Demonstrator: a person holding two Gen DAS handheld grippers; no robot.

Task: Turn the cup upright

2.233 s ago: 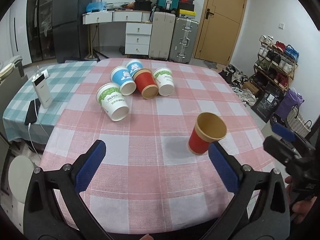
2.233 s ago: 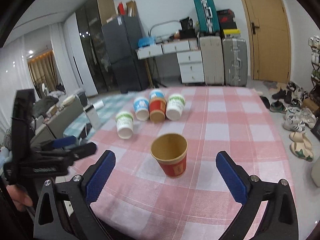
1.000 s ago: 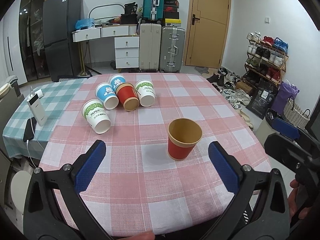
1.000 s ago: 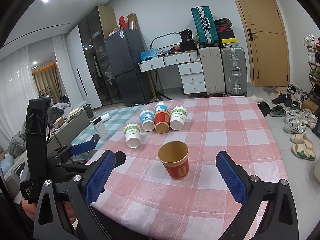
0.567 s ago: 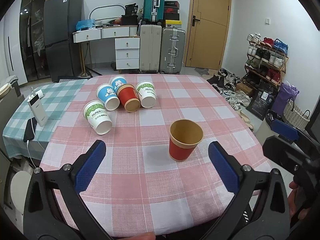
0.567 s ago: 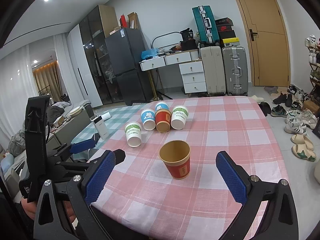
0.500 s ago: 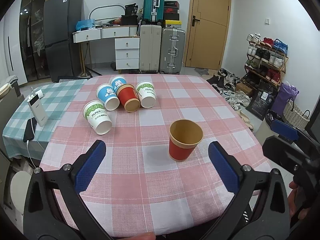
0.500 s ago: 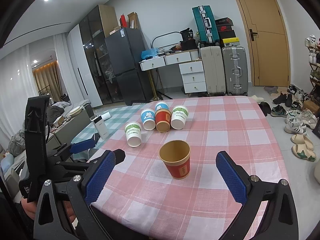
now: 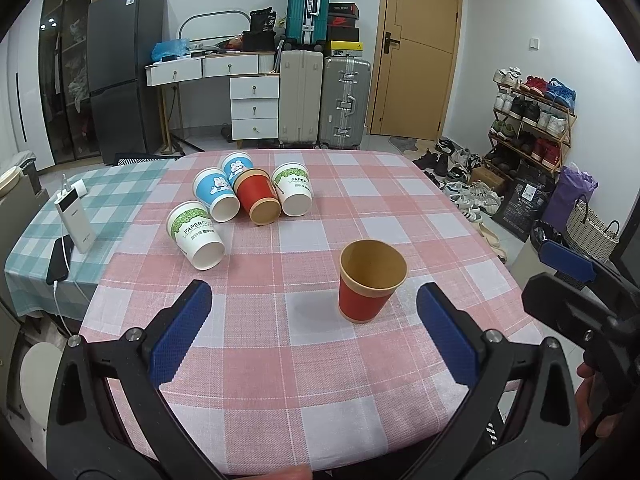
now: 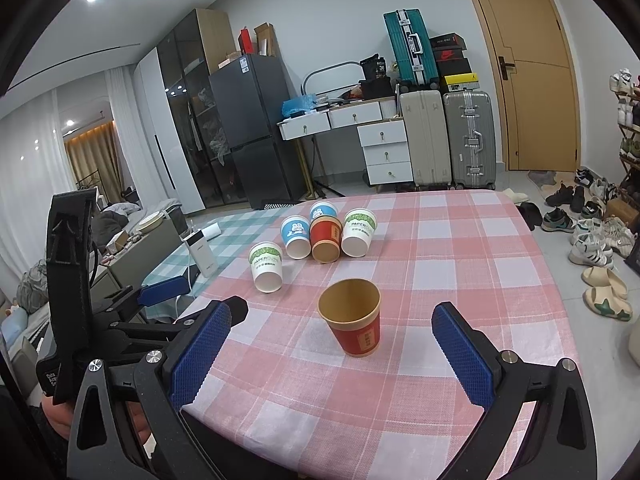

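A red paper cup (image 9: 370, 280) (image 10: 354, 322) stands upright on the pink checked tablecloth (image 9: 280, 344), mouth up. Farther back several cups lie on their sides: a green-and-white cup (image 9: 195, 236) (image 10: 267, 267), two blue cups (image 9: 215, 197), a red cup (image 9: 258, 197) (image 10: 326, 240) and another green-and-white cup (image 9: 293, 189) (image 10: 358, 233). My left gripper (image 9: 314, 328) is open, low over the near table edge, short of the upright cup. My right gripper (image 10: 330, 350) is open too, with the upright cup just beyond its fingers. Neither holds anything.
A white power bank (image 9: 75, 220) and a black phone (image 9: 58, 260) rest on the teal checked cloth at the left. Suitcases (image 9: 324, 104), a drawer unit and a door stand behind the table. Shoes and a rack (image 9: 532, 120) line the right wall.
Over the last two seconds both grippers pulled back from the upright red cup and levelled out. In the last half second nothing has visibly moved.
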